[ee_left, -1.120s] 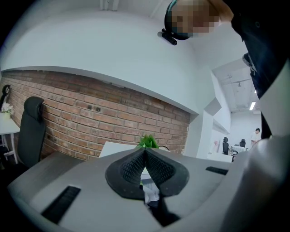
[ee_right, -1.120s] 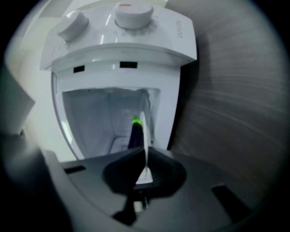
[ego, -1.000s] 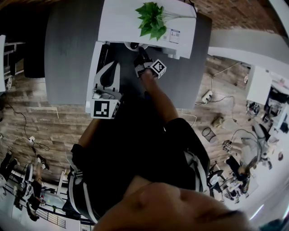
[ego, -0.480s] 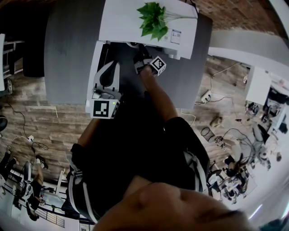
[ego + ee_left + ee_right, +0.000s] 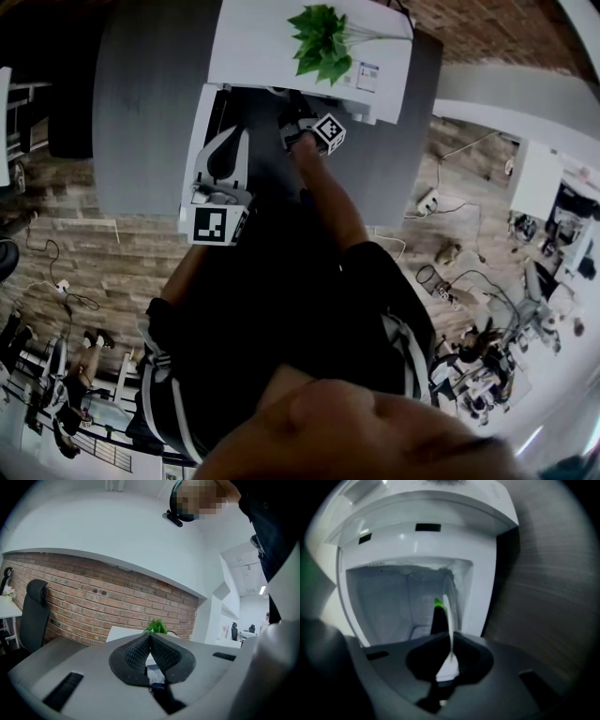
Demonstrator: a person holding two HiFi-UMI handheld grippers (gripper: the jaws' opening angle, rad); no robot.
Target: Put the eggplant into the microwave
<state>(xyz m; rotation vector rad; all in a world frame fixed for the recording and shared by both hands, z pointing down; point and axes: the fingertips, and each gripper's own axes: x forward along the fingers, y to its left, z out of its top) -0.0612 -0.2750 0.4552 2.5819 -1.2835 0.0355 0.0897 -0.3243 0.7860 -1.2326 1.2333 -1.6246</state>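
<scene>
Where eggplant [image 5: 436, 618] sits: upright inside microwave [image 5: 485, 578] cavity, green cap up, just past right gripper [image 5: 449, 641] tips; touching or apart, cannot tell in blur.
Right gripper: jaws pressed together, at cavity mouth, near right frame edge.
Left gripper [image 5: 150, 637]: jaws clenched, empty, aimed at brick wall [image 5: 93, 606].
Clearance: open cavity floor left of eggplant.

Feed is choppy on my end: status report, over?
Left gripper shut, empty. Right gripper shut on eggplant, at open microwave mouth. Nothing visible blocking the cavity.
</scene>
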